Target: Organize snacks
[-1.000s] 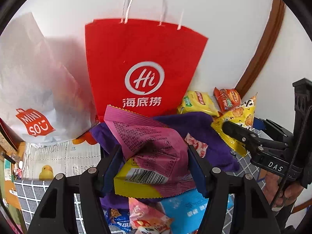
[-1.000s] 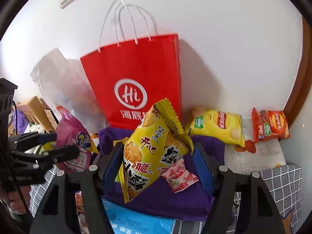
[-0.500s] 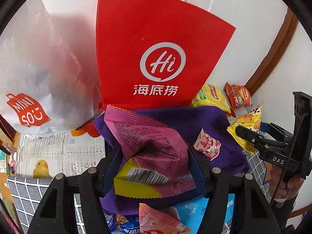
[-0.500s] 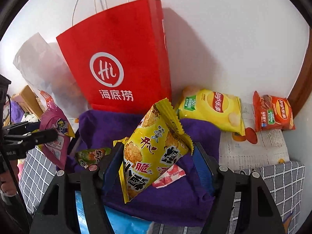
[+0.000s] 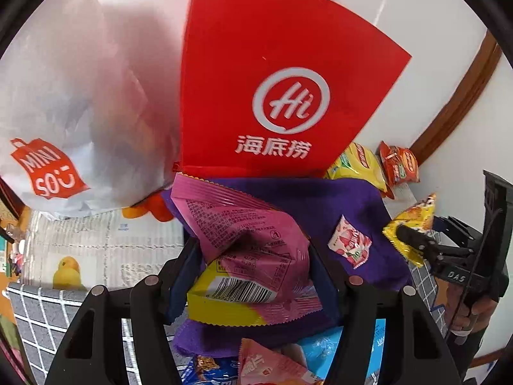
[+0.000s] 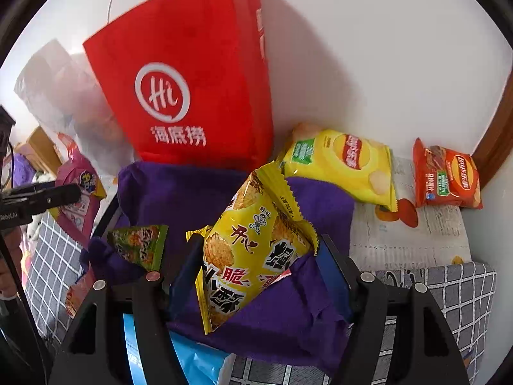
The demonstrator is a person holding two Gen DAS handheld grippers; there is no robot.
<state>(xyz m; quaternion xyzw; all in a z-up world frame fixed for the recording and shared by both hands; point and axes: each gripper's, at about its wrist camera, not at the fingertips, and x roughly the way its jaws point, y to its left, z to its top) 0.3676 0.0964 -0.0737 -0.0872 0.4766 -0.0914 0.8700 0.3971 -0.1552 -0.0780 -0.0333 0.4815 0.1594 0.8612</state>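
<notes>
- Left wrist view: the left hand-held gripper clamps a pink packet, barcode side up, over a purple cloth.
- Right wrist view: the right hand-held gripper clamps a yellow packet tilted over the same cloth.
- A red bag stands upright behind the cloth against the wall, a white bag beside it.
- 2 chip packets, yellow and orange, lie near the wall.
- A small green packet lies on the cloth.
</notes>
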